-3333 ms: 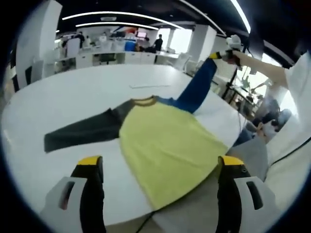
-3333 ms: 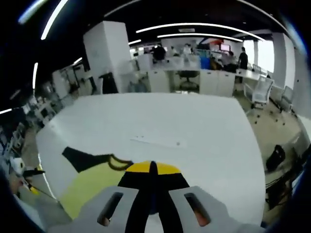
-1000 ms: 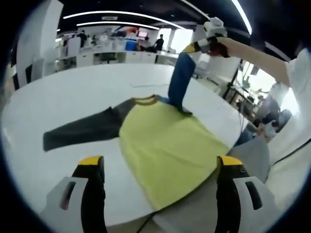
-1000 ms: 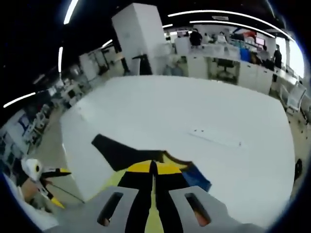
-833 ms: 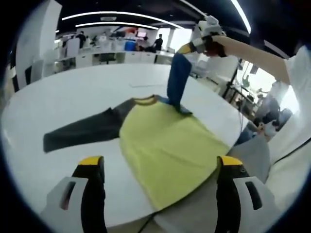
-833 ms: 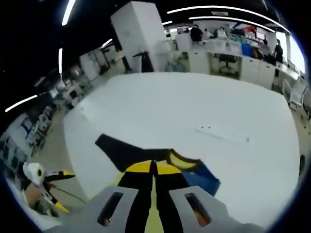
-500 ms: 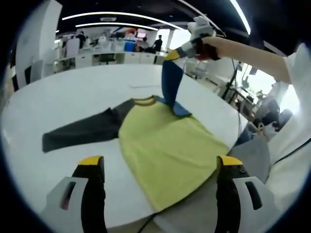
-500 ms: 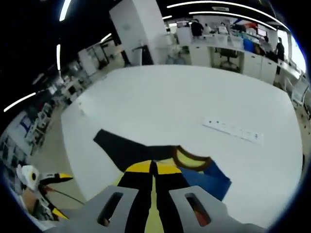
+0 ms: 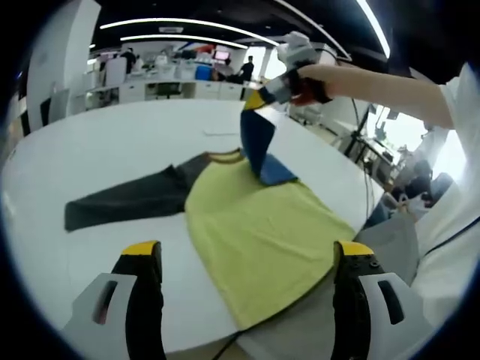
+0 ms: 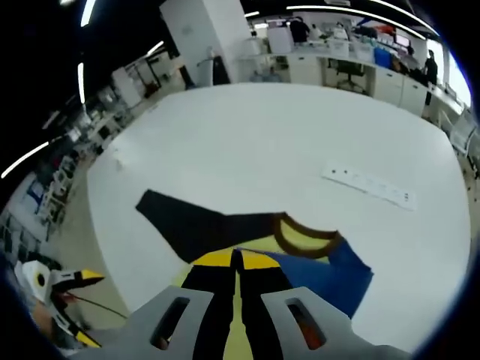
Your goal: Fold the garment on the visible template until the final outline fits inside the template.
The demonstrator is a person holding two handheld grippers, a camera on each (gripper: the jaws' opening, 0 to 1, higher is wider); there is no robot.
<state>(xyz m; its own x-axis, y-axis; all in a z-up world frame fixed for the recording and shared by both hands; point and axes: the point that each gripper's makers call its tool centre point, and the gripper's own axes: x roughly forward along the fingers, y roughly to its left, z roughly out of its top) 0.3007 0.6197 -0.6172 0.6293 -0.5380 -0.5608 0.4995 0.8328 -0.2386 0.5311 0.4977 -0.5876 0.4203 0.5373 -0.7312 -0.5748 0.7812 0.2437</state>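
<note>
The shirt (image 9: 255,225) lies flat on the big white table (image 9: 112,142), with its yellow body running toward the near edge and a bit of the hem hanging over it. Going left to right in the left gripper view: the dark grey sleeve (image 9: 124,201) stretches out flat toward the table's left side, then the brown-trimmed collar (image 9: 223,156) sits around the middle, then the blue sleeve (image 9: 259,146) is pulled up off the table and folded partway over the shoulder.

The left claw (image 9: 244,259) is spread wide, nothing between its jaws, hanging off the near edge with the yellow hem in between and beyond its yellow tips. It's not touching the shirt.

The right claw (image 9: 259,97) shows up at the top of that view, held by a hand (image 9: 307,82), with its jaws pressed together on the cuff end of the blue sleeve, holding it up above the collar area.

In the right gripper view, the grey sleeve (image 10: 187,225) is on the left, the collar (image 10: 304,236) is just past the right claw's (image 10: 236,259) yellow tips, and the blue sleeve (image 10: 330,281) drapes off to the right. A white strip (image 10: 367,187) lies farther out on the table (image 10: 247,142), well apart from the shirt. The left claw (image 10: 75,281) peeks in at the lower left.
</note>
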